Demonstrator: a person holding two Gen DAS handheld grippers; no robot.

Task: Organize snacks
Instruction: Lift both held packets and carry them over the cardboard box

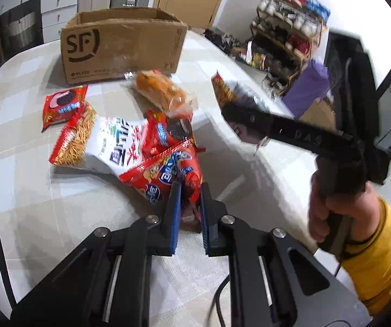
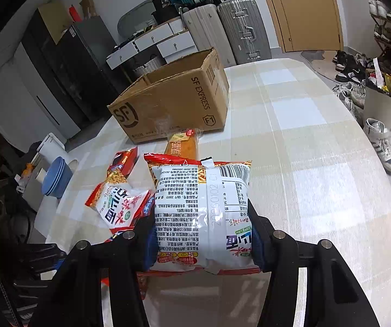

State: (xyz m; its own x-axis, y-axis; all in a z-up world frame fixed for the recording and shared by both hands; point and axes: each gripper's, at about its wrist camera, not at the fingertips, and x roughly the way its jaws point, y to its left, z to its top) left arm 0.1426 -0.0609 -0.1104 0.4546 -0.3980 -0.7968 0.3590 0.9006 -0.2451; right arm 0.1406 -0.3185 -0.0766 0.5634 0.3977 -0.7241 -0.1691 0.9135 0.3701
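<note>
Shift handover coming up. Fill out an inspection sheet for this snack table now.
Surface: checked tablecloth on the table, mostly bare on one side.
Job's things: open cardboard box; bread pack lying before it; cookie pack; noodle-snack bag in a loose pile.
Clutter: nothing seen on the table besides snacks.
Tools: left tool shut on a red snack packet; right tool shut on a white snack bag.
Cables: one dark cable under the left tool.
Surroundings: suitcases, shoe rack, door.
</note>
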